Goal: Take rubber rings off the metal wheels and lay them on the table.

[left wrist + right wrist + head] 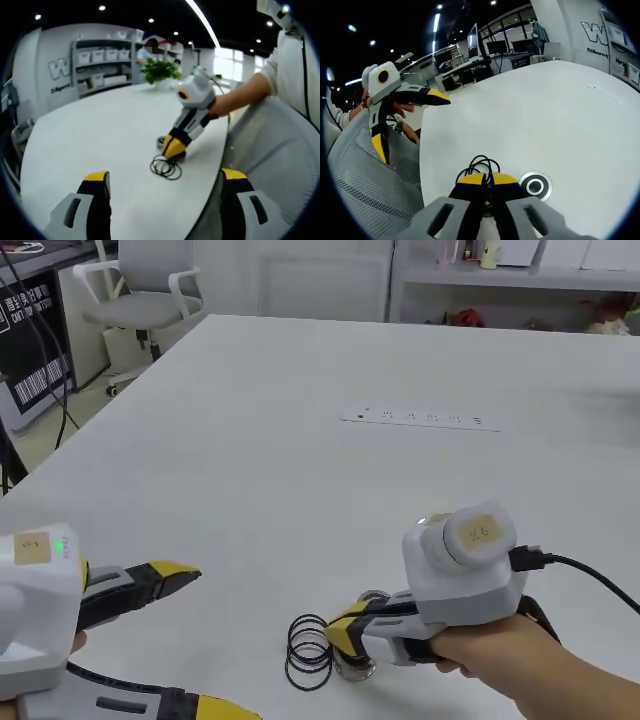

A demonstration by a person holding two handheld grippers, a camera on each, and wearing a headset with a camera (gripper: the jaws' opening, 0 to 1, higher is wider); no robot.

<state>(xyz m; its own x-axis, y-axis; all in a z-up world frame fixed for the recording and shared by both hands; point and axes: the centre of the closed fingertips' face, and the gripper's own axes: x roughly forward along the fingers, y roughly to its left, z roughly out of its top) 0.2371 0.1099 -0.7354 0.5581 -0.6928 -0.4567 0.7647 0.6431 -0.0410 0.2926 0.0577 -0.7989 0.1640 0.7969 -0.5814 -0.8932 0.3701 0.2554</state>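
Near the 6 o'clock edge of the white desk (300,440) in the head view, a small heap of black rubber rings (308,650) lies flat, its loops overlapping. The right tongs (343,628) come in from 3 o'clock, held in a hand (500,655). Their yellow tips are pressed together and touch the heap's 3 o'clock side. In the right gripper view black loops rise straight from the closed tips, but I cannot tell whether a ring is nipped between them. A metal wheel (535,185) lies flat on the desk just beside those tips, at their 3 o'clock in the right gripper view, apart from the rings. The left tongs (200,638) hover at 9 o'clock of the heap, spread wide and holding nothing, tips pointing toward the rings. In the left gripper view the heap sits ahead, between the two spread tips. A white power strip (420,419) lies well apart at 12 o'clock. An office chair (140,300) stands beyond the desk at 10 o'clock.
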